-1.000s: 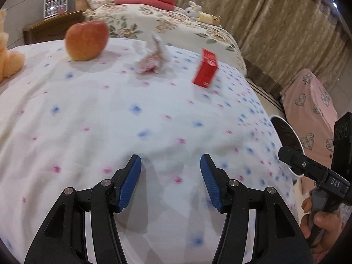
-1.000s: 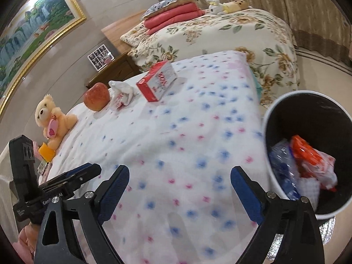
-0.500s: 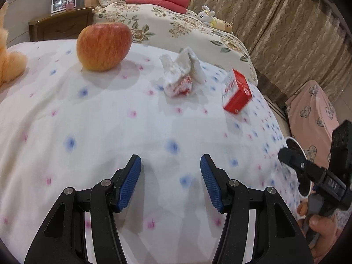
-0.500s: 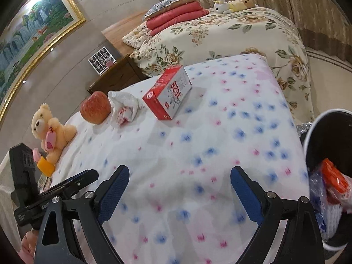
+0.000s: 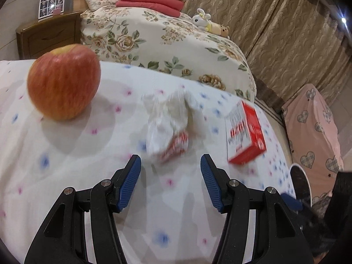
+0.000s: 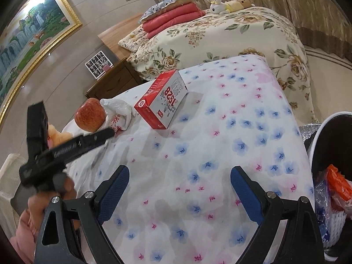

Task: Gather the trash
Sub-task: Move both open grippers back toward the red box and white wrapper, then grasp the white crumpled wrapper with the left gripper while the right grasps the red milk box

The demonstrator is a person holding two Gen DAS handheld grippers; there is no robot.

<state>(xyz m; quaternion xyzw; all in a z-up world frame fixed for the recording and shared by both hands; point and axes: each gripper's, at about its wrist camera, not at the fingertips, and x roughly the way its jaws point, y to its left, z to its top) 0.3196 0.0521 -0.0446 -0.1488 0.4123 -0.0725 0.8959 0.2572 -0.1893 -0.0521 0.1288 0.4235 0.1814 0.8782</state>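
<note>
A crumpled white wrapper with red print (image 5: 169, 127) lies on the flowered sheet (image 5: 66, 165), just ahead of my open, empty left gripper (image 5: 170, 171). It also shows in the right wrist view (image 6: 118, 114). A red and white box (image 5: 245, 132) lies to its right, also seen in the right wrist view (image 6: 164, 101). My right gripper (image 6: 179, 187) is open and empty above the sheet, well short of the box. A black bin with a white rim (image 6: 334, 136) at the bed's right edge holds orange and blue wrappers (image 6: 336, 184).
A red apple (image 5: 63, 81) sits left of the wrapper, also seen in the right wrist view (image 6: 90, 114). A second bed with a floral quilt (image 5: 158, 41) and red pillows (image 5: 151, 0) stands behind. A wooden nightstand (image 5: 48, 35) is at the far left. A pink heart-patterned cover (image 5: 312, 132) lies right.
My left gripper has moved forward across the sheet to just short of the crumpled wrapper. My right gripper has moved forward and left, away from the bin, toward the box.
</note>
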